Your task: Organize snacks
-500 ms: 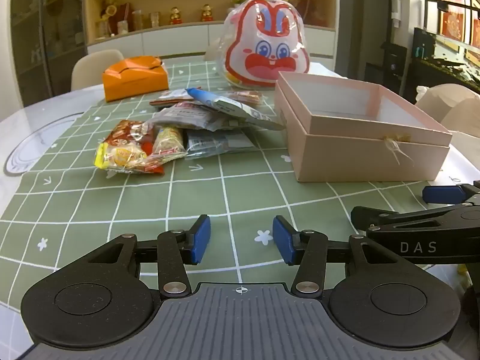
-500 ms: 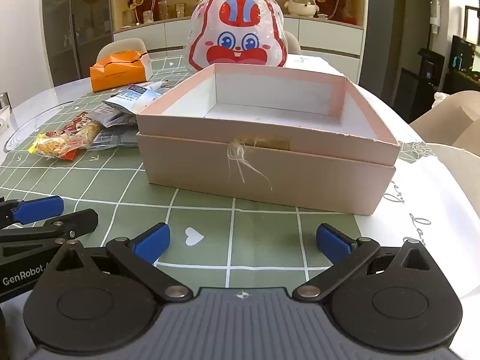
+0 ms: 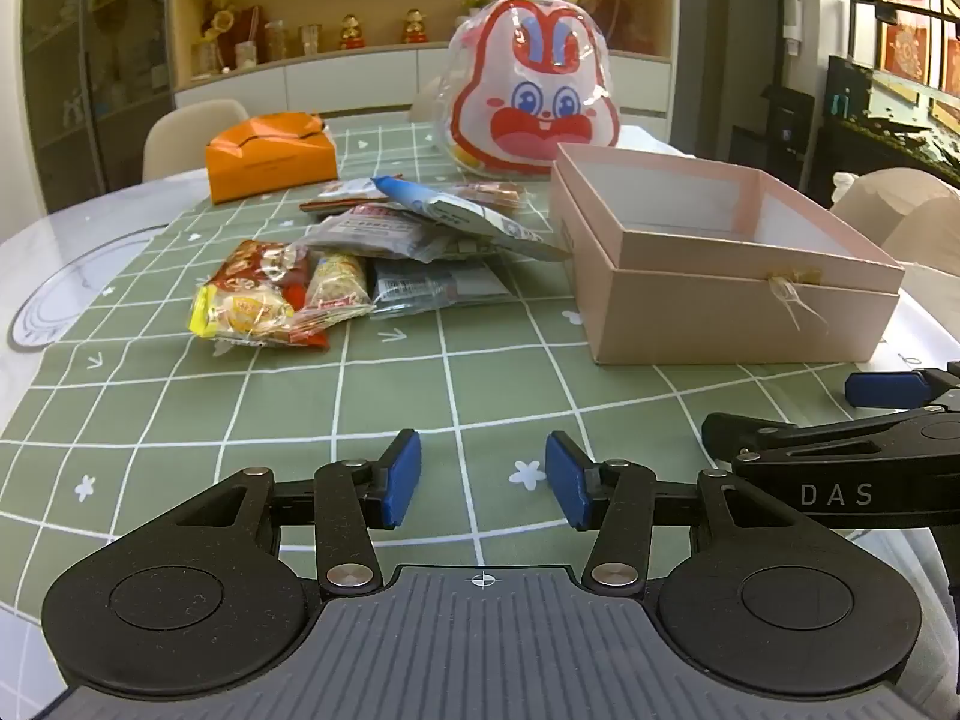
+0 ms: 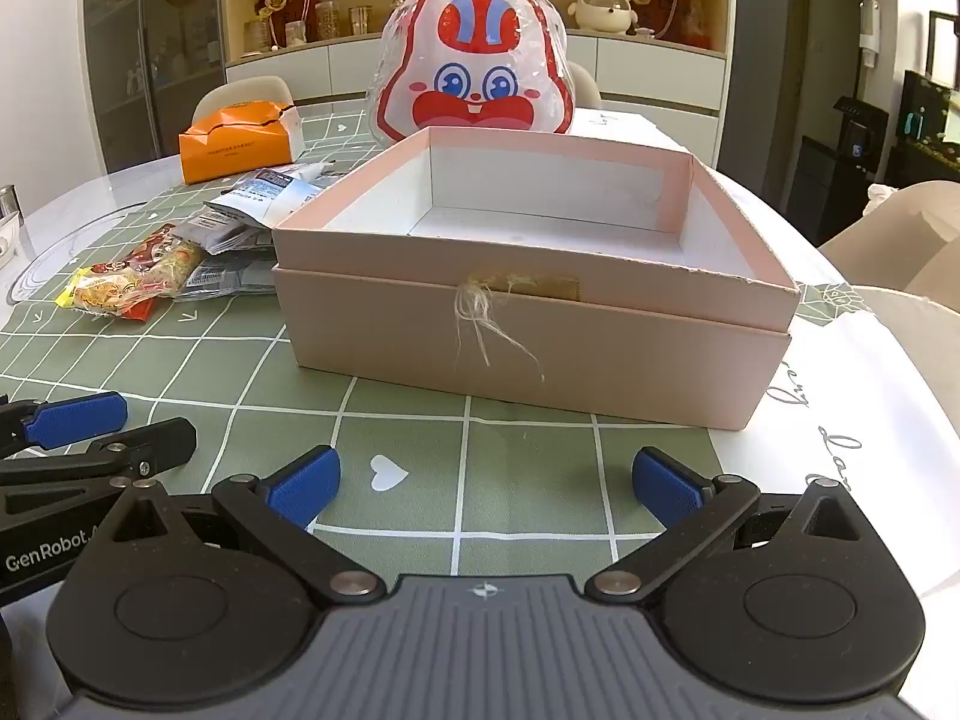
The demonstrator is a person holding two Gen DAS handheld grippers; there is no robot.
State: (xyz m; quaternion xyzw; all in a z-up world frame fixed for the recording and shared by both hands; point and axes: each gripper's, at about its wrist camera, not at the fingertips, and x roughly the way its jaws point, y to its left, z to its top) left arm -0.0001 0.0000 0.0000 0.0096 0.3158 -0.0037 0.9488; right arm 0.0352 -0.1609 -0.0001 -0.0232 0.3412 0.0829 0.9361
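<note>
Both the left gripper [image 3: 480, 480] and right gripper [image 4: 486, 489] hang released, grasping nothing, over the table's near edge before the pink box [image 4: 534, 330]; snack packets [image 3: 336, 276] lie mid-table.

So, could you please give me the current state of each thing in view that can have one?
Pink box: open, lid off, nothing visible inside.
Snack packets: sealed, piled on the tablecloth left of the box.
Orange box: closed.
Rabbit bag: upright behind the pink box.
Left gripper: open, holding nothing.
Right gripper: wide open, holding nothing.
</note>
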